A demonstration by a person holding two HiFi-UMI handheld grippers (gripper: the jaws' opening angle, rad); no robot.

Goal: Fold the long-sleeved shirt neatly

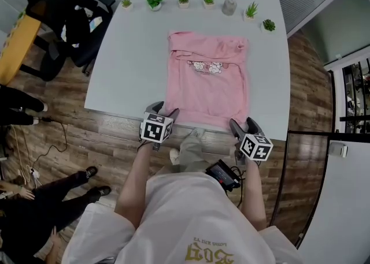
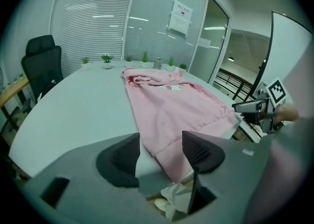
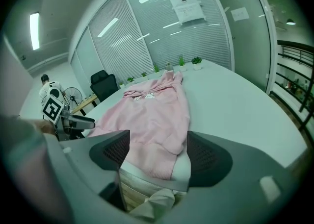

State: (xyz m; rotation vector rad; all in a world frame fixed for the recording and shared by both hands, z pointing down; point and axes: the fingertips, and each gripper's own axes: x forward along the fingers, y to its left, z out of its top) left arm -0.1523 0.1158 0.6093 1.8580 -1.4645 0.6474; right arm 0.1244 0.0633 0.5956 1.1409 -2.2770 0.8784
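A pink long-sleeved shirt [image 1: 208, 86] lies flat on the white table [image 1: 124, 66], its sleeves folded in so that it forms a rough rectangle, collar at the far side. Its hem reaches the table's near edge. My left gripper [image 1: 165, 110] hovers at the hem's left corner, and my right gripper [image 1: 243, 122] at the hem's right corner. In the left gripper view the shirt's hem corner [image 2: 171, 164] lies between the open jaws [image 2: 161, 143], pads apart from it. The right gripper view shows the other hem corner [image 3: 159, 161] between the open jaws [image 3: 158, 142], also ungripped.
Several small potted plants [image 1: 154, 0] and a grey cup [image 1: 229, 6] line the table's far edge. A black office chair [image 1: 63, 8] stands at the far left. People's legs [image 1: 52, 199] are on the wooden floor at the left. A glass partition runs along the right.
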